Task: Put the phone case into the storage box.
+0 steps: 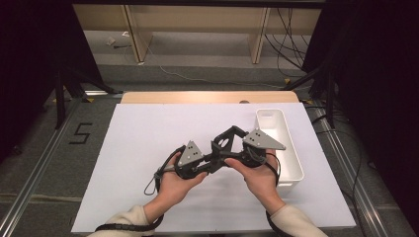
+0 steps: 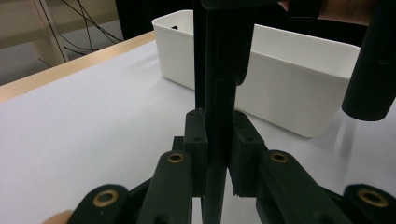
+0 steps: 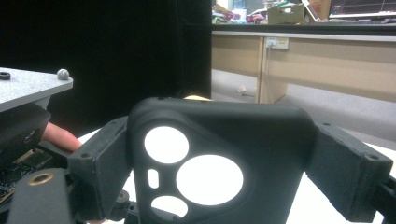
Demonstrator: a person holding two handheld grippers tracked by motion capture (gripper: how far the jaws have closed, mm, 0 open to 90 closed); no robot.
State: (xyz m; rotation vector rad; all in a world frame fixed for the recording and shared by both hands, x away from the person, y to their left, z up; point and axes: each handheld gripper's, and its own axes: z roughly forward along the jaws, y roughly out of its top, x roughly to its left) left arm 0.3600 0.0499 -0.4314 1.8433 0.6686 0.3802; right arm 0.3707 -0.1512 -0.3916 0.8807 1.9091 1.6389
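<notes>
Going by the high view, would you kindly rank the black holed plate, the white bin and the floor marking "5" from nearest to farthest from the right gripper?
1. Black holed plate: between the right gripper jaws.
2. White bin: just right.
3. Floor marking "5": far left, off the table.

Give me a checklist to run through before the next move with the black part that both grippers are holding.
1. Left gripper jaws clamped on the thin edge of the black part: ok.
2. Right gripper jaws pressed against the part's two wide sides: ok.
3. Part lifted off the white sheet: cannot tell.
4. White bin upright, open side up, next to the right hand: ok.
5. Bin empty along its whole length: cannot tell, as the right gripper's grey plate covers part of it in the high view.
</notes>
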